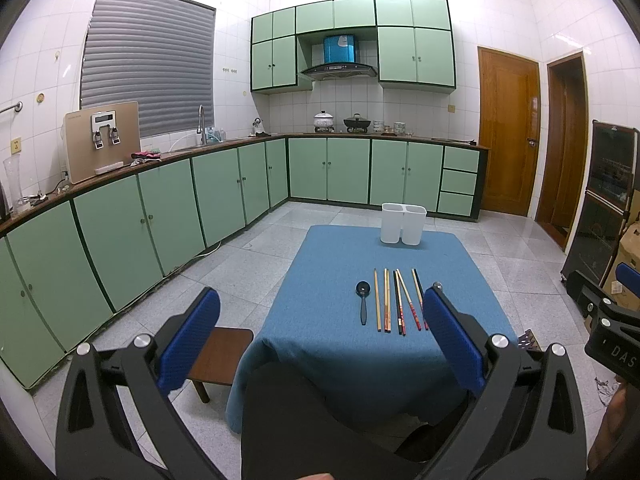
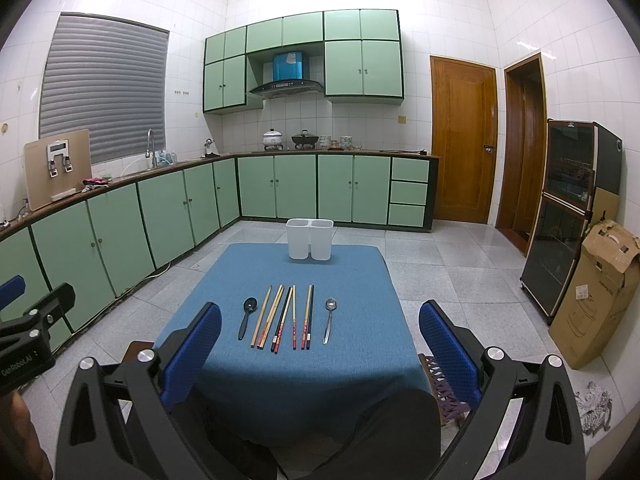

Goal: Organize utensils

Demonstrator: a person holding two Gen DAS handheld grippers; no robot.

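Both my grippers, left (image 1: 320,320) & right (image 2: 320,332), spread wide, holding nothing. Ahead on blue cloth table (image 2: 340,368): black spoon (image 2: 247,320), wooden chopsticks (image 2: 286,316), steel spoon (image 2: 329,318); white plastic twin-bin holder (image 2: 310,239) at far edge.

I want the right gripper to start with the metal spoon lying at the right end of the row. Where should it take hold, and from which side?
Grip the metal spoon at mid-handle, coming straight down from above. It lies flat on the blue cloth, bowl toward the white holder, with clear cloth on its right. Set the open right gripper across the thin handle; the chopsticks lie close on its left.
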